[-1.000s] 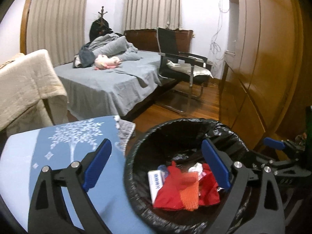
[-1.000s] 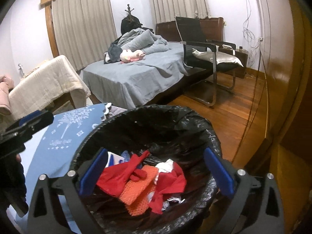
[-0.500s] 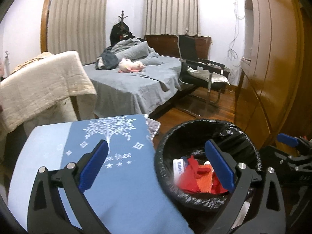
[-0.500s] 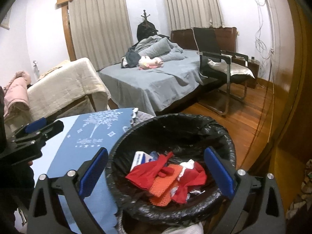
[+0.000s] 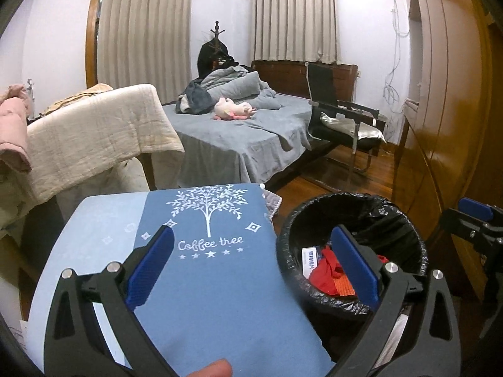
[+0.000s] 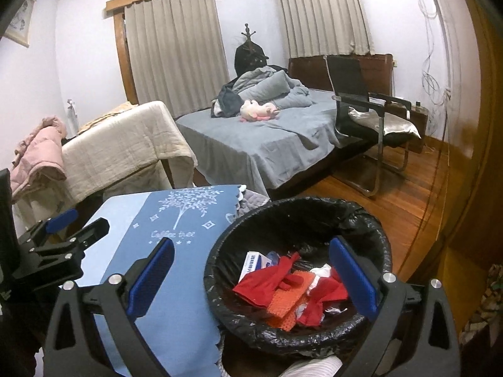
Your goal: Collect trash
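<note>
Left gripper: jaws spread, empty | Right gripper: jaws spread, empty | Trash bin: black-lined, beside blue tablecloth | Contents: red glove, orange mesh, white box

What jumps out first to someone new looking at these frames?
The black-lined trash bin low in the right wrist view, with red gloves and orange mesh piled inside. Beside it on the left lies the blue "Coffee tree" cloth. Both the left gripper and right gripper hang open and empty, framing the bin.
</note>
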Tool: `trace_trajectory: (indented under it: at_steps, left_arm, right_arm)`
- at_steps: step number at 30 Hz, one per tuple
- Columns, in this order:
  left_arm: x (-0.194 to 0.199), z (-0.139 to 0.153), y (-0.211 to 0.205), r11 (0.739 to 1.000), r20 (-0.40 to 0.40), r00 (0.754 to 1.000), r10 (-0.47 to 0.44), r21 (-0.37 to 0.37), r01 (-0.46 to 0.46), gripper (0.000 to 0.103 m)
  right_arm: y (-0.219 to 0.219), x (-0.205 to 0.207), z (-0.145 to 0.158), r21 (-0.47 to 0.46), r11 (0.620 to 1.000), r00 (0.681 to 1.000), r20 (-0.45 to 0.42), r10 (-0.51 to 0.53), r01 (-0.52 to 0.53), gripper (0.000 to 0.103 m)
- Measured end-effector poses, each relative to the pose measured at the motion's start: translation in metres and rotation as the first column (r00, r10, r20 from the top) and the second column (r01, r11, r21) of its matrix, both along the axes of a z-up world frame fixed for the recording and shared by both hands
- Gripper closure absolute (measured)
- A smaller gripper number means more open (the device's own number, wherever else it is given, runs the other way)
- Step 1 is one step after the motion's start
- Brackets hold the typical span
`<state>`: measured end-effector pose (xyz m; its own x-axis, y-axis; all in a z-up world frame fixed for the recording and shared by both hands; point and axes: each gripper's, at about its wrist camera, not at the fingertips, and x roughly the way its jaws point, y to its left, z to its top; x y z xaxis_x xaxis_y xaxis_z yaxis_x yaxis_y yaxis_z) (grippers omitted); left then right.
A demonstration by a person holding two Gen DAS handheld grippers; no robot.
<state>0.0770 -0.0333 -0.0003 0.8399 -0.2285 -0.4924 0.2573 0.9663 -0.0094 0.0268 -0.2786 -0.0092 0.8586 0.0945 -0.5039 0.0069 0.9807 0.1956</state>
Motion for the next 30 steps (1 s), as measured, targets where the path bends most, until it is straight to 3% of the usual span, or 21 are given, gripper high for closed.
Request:
trace_trajectory:
  at_steps: [13,30]
  left_arm:
    - [-0.021,0.022,0.007,1.0,0.043,0.999,0.01,-0.004,-0.009,0.006]
    - [-0.031,0.026,0.011,1.0,0.059,0.998,0.015,-0.004,-0.014,0.006]
  right_arm:
    - [0.021,-0.004,0.018,-0.02,0.999,0.999,0.014,0.041,-0.041,0.006]
    - [0.029,-0.004,0.024,-0.032,0.998,0.998,0.022,0.063,-0.062,0.006]
